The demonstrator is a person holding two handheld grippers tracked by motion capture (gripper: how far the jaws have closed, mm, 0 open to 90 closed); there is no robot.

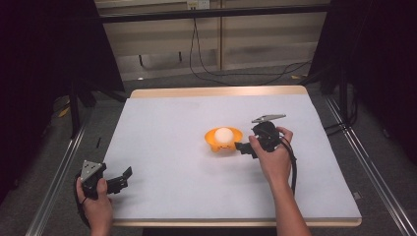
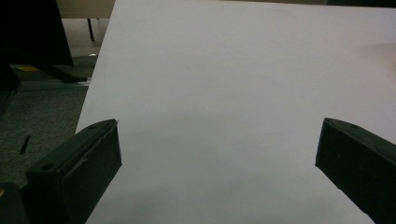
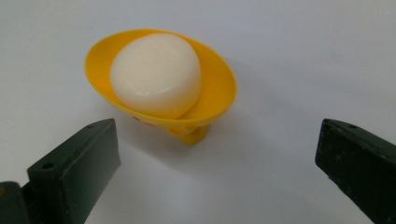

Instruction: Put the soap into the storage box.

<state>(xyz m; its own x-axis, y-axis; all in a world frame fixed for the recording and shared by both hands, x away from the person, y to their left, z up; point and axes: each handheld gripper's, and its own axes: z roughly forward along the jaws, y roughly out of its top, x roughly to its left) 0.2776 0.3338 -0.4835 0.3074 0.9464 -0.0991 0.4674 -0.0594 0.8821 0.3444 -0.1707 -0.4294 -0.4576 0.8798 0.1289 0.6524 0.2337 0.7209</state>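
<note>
Facing orange cup (image 3: 210,88) with white egg (image 3: 156,74), right tool (image 3: 217,154) spread, just short.

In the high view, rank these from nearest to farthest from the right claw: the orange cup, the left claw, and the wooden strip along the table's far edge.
1. Orange cup, holding a white ball, just left of the right claw.
2. Wooden strip, along the table's far edge, beyond the cup.
3. Left claw, open, at the near left corner.

A smooth white egg-shaped ball (image 1: 223,133) sits in a shallow yellow plastic cup (image 1: 215,139) near mid-bench (image 1: 167,123). The right tool (image 1: 242,146) lies just right of the cup; the left tool (image 1: 123,178) lies well apart, toward the cup's near left.
</note>
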